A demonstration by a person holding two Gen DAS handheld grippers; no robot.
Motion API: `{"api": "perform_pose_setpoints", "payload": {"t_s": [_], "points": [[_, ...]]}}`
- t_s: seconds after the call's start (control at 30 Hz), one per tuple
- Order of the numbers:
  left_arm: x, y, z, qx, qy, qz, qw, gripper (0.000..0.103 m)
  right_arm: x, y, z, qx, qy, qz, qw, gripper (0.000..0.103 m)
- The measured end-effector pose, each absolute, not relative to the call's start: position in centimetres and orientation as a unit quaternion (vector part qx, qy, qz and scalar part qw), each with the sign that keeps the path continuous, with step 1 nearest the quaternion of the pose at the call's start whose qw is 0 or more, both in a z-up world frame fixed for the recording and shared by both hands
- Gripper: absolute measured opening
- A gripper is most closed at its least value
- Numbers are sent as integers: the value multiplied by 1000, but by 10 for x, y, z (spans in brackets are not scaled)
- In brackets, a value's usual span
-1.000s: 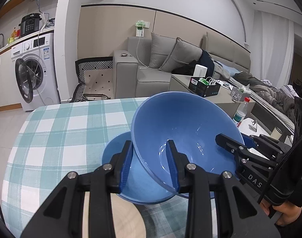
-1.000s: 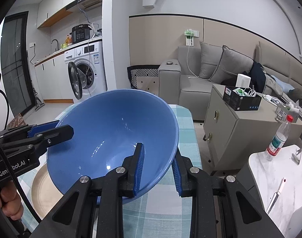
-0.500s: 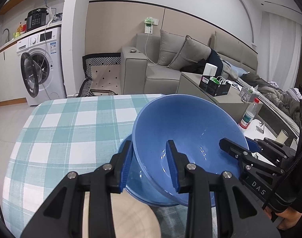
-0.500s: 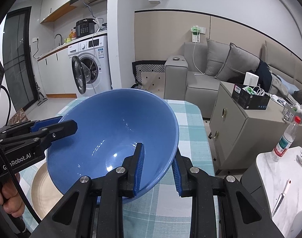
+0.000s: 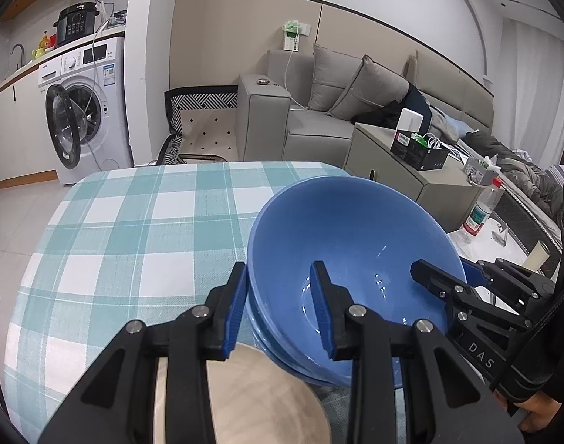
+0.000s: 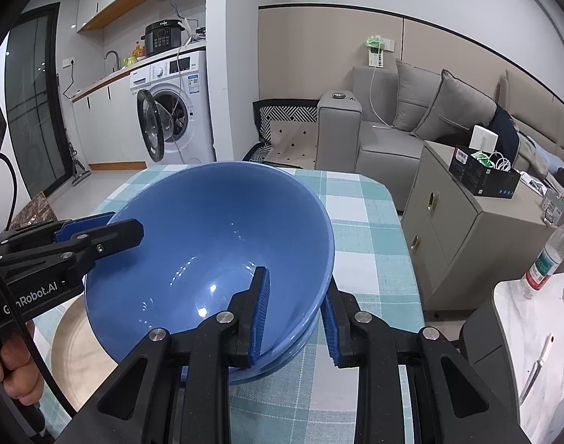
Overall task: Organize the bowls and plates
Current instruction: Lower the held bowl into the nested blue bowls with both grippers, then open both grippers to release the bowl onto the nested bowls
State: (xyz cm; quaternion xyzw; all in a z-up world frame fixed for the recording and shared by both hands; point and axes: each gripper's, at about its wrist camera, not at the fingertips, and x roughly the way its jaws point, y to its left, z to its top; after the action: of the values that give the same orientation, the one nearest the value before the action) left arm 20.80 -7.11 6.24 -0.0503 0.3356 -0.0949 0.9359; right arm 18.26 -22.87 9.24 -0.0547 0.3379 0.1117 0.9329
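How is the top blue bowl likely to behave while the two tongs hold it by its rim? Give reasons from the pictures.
The bowl looks glossy with sharp highlights, so it may slip on the pads. It keeps its shape with left tongs and right tongs pinching opposite rims, so probably stiff. It looks glazed, so possibly breakable against the lower bowl.

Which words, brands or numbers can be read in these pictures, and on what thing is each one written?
"DAS": on the body of the right gripper, in the left wrist view.
"nRobot.AI", its first letters hidden by a cable: on the body of the left gripper, in the right wrist view.
Too small or blurred to read: labels on the washing machine, water bottle and black box.
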Motion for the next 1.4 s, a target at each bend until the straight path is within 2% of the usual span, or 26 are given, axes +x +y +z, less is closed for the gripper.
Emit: {"api": "perform_pose_setpoints", "payload": {"t_s": [0.9,0.97,1.0,1.03,1.17,1.2,1.23,1.3,1.4], "points": [[223,-72,33,-19,368,-90,925,33,202,-224,61,-58,366,112,922,27],[222,-72,33,-17,370,-93,924,33,201,-226,63,-47,369,118,921,31],[221,-72,34,-15,371,-95,924,33,201,-228,63,-45,369,119,920,38],[220,-72,34,-16,372,-95,923,33,200,-229,64,-46,368,118,921,41],[219,-69,34,-18,378,-93,921,35,195,-232,65,-48,367,121,921,41],[219,-69,34,-18,380,-92,920,41,195,-232,65,-47,366,121,922,44],[218,-68,34,-17,381,-91,920,44,194,-234,66,-45,364,121,922,51],[216,-67,34,-18,381,-93,920,55,191,-238,67,-41,360,123,924,57],[212,-65,35,-11,381,-93,920,59,187,-242,70,-37,356,137,924,74]]}}
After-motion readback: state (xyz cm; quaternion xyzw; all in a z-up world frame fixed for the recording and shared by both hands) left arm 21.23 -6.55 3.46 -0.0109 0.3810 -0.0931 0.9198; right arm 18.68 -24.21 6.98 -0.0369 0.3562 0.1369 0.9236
